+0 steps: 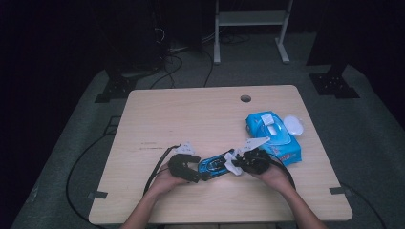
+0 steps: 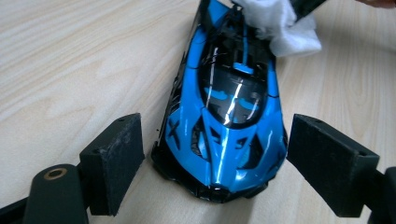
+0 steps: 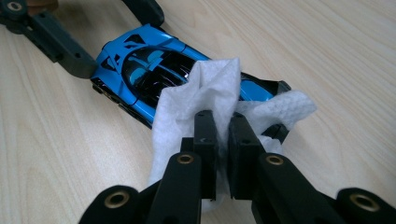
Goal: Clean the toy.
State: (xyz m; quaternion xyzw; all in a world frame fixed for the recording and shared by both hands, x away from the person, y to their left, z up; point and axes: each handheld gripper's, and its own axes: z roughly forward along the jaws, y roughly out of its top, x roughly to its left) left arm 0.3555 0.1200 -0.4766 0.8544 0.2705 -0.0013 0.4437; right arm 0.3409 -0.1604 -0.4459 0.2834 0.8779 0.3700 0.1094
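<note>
Fingers (image 3: 205, 135) of your right gripper (image 3: 223, 140) pinch the white wipe (image 3: 205, 88), resting on the blue toy car's (image 2: 229, 107) back end. Your left gripper (image 2: 215, 163) stands wide around its nose, not touching. Wipe along the car, toward that nose.

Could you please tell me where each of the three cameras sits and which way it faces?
High view: above the person's side, looking forward and down on the table; forearms, both hands.
Left gripper view: on the left gripper, facing the toy car; its open jaws flank the car.
Right gripper view: on the right gripper, facing the car; jaws shut on the wipe.
Shared: all show car and wipe.
</note>
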